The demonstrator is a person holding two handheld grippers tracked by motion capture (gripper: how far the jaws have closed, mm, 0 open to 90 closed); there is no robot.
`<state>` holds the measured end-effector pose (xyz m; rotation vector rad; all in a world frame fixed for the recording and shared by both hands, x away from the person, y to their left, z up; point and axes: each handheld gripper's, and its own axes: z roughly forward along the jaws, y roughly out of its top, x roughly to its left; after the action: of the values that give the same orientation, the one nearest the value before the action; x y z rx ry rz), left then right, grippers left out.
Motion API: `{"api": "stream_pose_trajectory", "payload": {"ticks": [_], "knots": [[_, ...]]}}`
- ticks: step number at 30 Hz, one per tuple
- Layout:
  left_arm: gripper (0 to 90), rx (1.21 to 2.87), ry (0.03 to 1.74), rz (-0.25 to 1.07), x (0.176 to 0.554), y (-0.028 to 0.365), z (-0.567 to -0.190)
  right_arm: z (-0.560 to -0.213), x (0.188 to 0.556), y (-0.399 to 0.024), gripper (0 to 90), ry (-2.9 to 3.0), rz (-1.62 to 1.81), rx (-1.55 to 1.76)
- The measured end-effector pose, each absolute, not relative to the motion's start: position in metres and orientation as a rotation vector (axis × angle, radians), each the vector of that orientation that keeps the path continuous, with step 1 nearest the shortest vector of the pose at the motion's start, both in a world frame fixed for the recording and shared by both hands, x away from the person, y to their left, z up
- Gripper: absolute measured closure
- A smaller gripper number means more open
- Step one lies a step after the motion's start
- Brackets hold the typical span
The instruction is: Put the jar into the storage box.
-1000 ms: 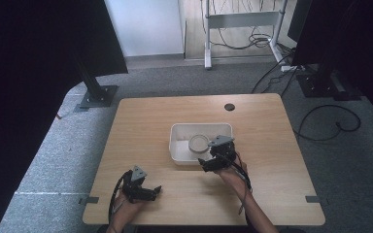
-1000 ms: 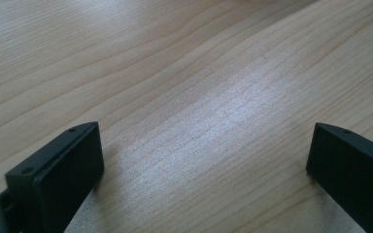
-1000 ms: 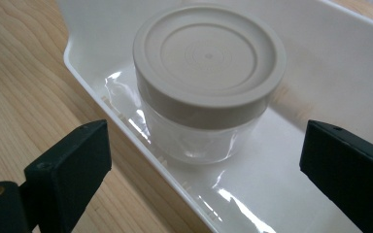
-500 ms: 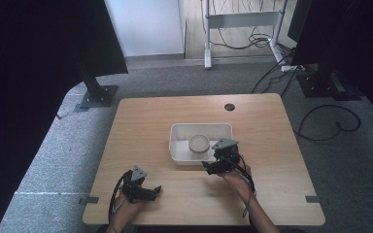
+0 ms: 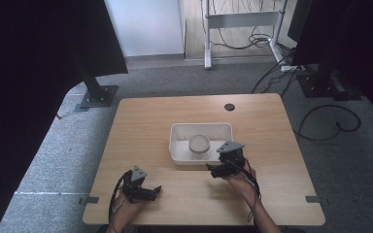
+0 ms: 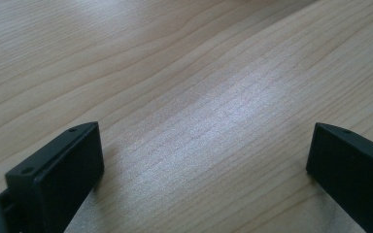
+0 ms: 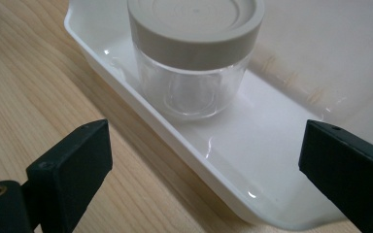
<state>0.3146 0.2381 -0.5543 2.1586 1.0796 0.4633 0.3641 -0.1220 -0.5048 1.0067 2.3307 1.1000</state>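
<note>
A clear glass jar [image 5: 199,145] with a flat grey lid [image 7: 196,23] stands upright in a white shallow tray [image 5: 177,131] at the table's middle. My right gripper [image 5: 211,170] hovers just outside the tray's near rim [image 7: 172,127], open wide with nothing between its jaws. In the right gripper view the jar [image 7: 190,85] stands a little beyond the jaws, apart from them. Near the table's front left, my left gripper [image 5: 154,192] rests low and open. In the left gripper view the left gripper [image 6: 204,165] has bare wood between its jaws.
The wooden table [image 5: 141,126] has a round cable hole [image 5: 229,107] at its far edge. A black stand base [image 5: 97,96] sits on the carpet at the left. Cables [image 5: 328,124] and another stand lie at the right.
My right gripper has drawn back a little from the tray toward the table's near edge. The left gripper has stayed put.
</note>
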Motion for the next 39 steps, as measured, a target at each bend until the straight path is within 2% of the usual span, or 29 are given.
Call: {"api": "stream_pose_trajectory", "payload": {"ticks": [39], "knots": [[0.0, 2.16, 1.079, 0.463, 0.315, 0.238, -0.554, -0.504, 0.332, -0.153, 4.4, 2.329, 1.132, 1.012]]}}
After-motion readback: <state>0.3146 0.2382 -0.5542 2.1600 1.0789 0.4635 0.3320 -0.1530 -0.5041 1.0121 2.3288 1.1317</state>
